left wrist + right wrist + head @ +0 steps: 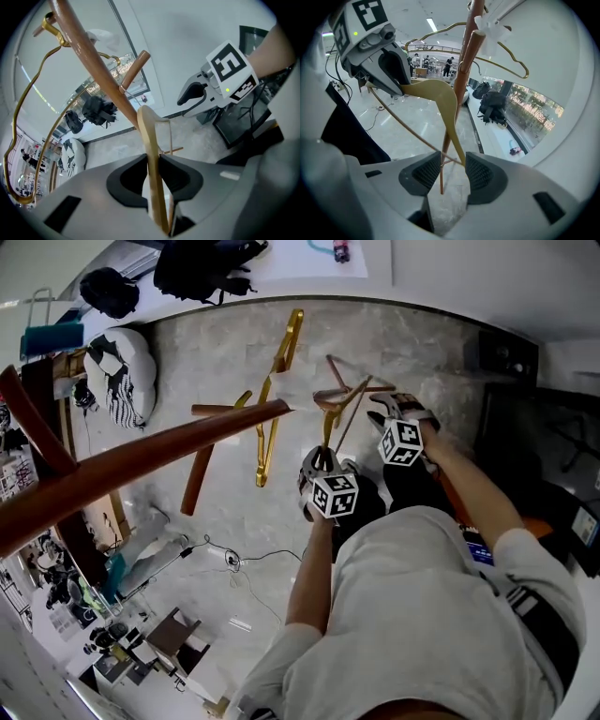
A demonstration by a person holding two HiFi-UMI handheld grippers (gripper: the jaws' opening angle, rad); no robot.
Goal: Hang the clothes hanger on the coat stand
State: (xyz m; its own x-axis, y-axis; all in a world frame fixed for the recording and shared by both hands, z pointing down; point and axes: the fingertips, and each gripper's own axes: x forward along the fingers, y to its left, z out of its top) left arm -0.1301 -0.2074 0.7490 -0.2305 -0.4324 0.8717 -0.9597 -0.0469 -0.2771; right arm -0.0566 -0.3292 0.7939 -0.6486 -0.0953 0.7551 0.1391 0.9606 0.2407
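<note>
A light wooden clothes hanger (341, 414) is held up beside the brown coat stand (141, 461). My left gripper (323, 457) is shut on one arm of it; in the left gripper view that arm (152, 140) stands upright, pinched between the pads (152, 173). My right gripper (377, 409) is open. The hanger's other arm (440, 93) and its thin bar run down between the jaws (453, 171), close to the right pad and clear of the left one. The stand's pole (464, 61) rises just behind the hanger.
Gold wire hangers (272, 390) hang on the stand's pegs. A black backpack (206, 263) and a white-and-black bag (122, 371) lie on the floor behind it. Cables (234, 559) trail on the floor, and dark equipment (525, 427) stands to the right.
</note>
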